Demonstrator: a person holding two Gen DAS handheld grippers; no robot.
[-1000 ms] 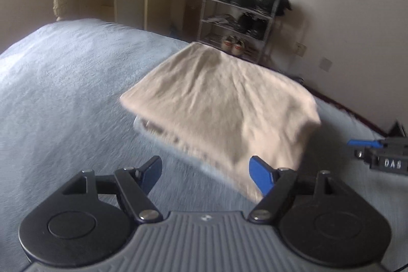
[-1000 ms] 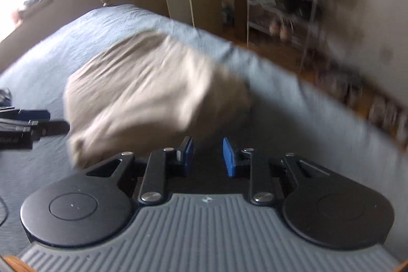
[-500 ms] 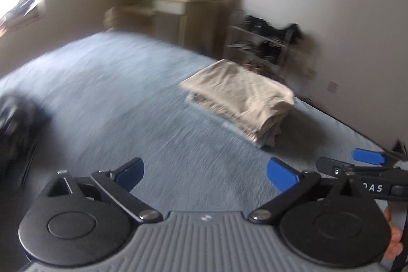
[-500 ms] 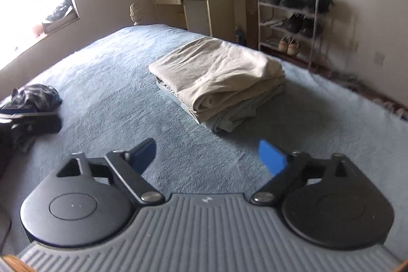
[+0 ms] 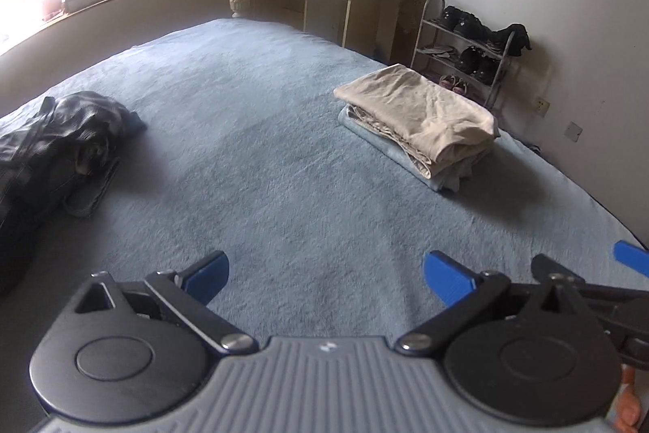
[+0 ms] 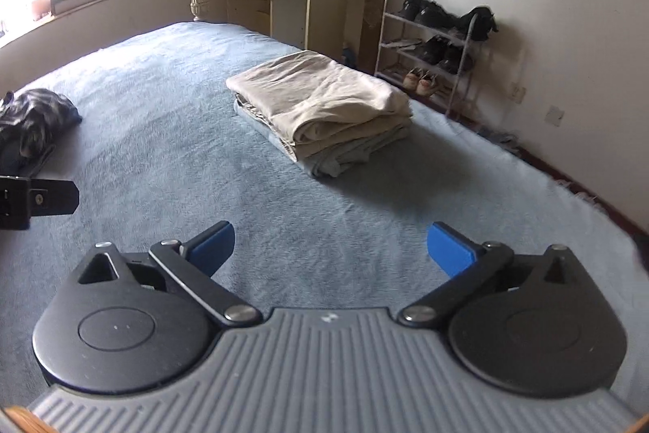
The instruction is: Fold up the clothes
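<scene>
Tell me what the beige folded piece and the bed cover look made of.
Beige folded piece: looks like a thin woven cotton, matte, with soft creases and limp edges. Bed cover: blue, seemingly a fleece or terry pile, with a fuzzy, nubby, non-shiny surface.

Two identical handheld grippers, seen from their own wrist cameras. Left gripper (image 5: 324, 276): grey ribbed body with a small white logo at top centre, flanked by two black round housings, each with a raised disc. Black link arms pivoting on silver screws, ending in bright blue fingers (image 5: 448, 278). Triangular cut-outs in the black plates beside the linkages. Right gripper (image 6: 330, 248): same grey ribbing, same black discs, silver screw heads, blue fingers (image 6: 450, 254). Black bracket with a single screw at the left edge of the right view. Fingertip of a hand (image 5: 626, 412) at the left view's lower right corner.
</scene>
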